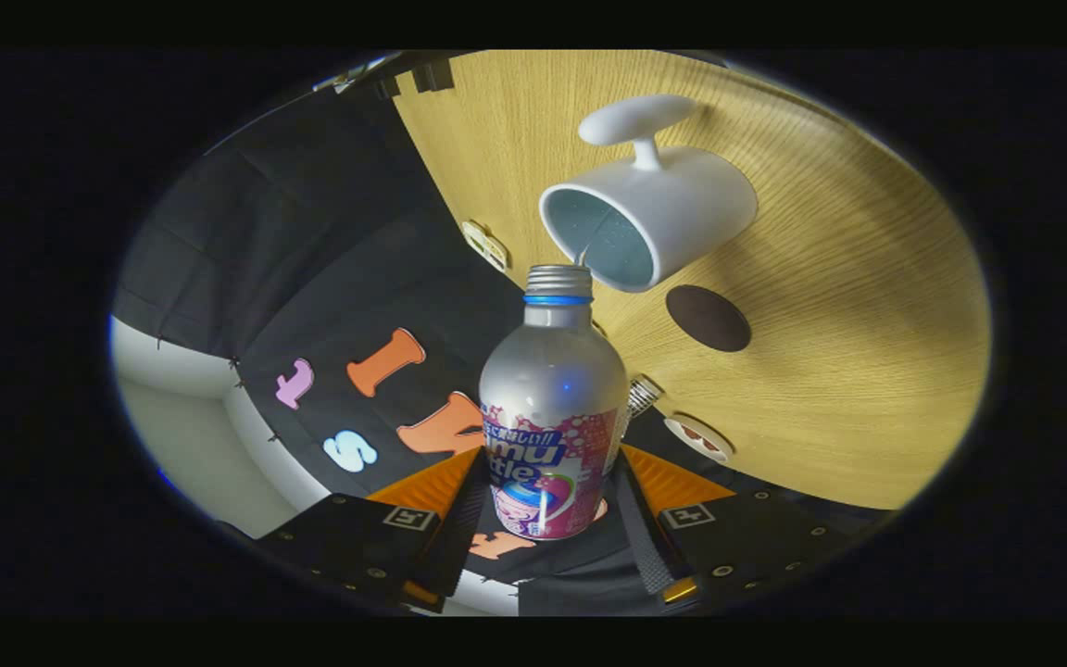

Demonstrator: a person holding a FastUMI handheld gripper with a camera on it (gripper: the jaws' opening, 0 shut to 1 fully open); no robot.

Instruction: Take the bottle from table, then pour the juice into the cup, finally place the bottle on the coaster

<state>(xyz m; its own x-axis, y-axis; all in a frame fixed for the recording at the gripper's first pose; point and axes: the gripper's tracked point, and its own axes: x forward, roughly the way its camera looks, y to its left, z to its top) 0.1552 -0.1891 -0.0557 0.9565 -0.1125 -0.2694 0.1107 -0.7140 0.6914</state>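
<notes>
The gripper (547, 482) clamps the bottle (552, 408), whose open mouth meets the white cup (649, 218) rim; liquid seems to trickle in. The coaster (708, 318) lies near on the counter (848, 371).

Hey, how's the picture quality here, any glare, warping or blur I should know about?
Gripper view: fisheye bends the table edge and tilts the whole scene; soft glare sits on the silver bottle held in the claw; the white cup is evenly lit, its inside shaded bluish; the dark coaster reads clearly; the bottle's label is slightly soft up close.
</notes>
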